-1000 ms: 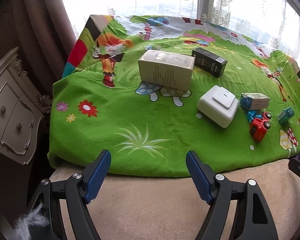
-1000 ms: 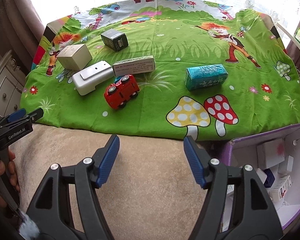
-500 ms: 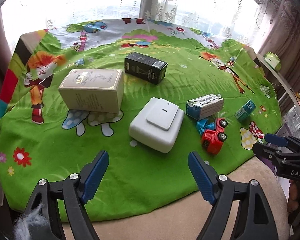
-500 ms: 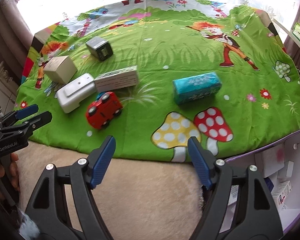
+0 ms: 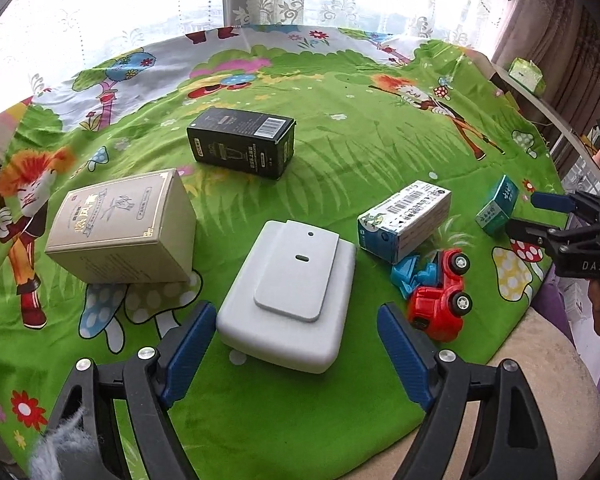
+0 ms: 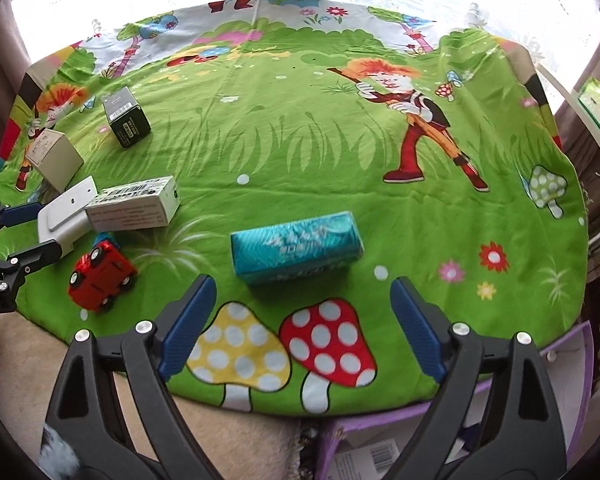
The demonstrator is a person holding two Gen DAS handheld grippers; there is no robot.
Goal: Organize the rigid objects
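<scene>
Only the right wrist view shows the purple box [image 6: 572, 364] at the cloth's [image 6: 300, 152] near right edge, and the teal pack's [image 6: 296, 246] broad side; in the left wrist view that pack [image 5: 498, 206] is small, end-on, far right. The left view alone shows the blue bits [image 5: 414, 274] against the red car [image 5: 440, 300] and the gold print on the beige box [image 5: 128, 228]. The teal pack lies flat, long axis across the right view, just beyond the right gripper [image 6: 300, 324] — its jaws have just been opening, now wide, nothing between them. The white case [image 5: 288, 296] lies flat, its long axis running away from the left gripper [image 5: 296, 352], whose jaws have also just been opening and flank its near end — released, not touching. The black box [image 5: 242, 142] lies farther back.
</scene>
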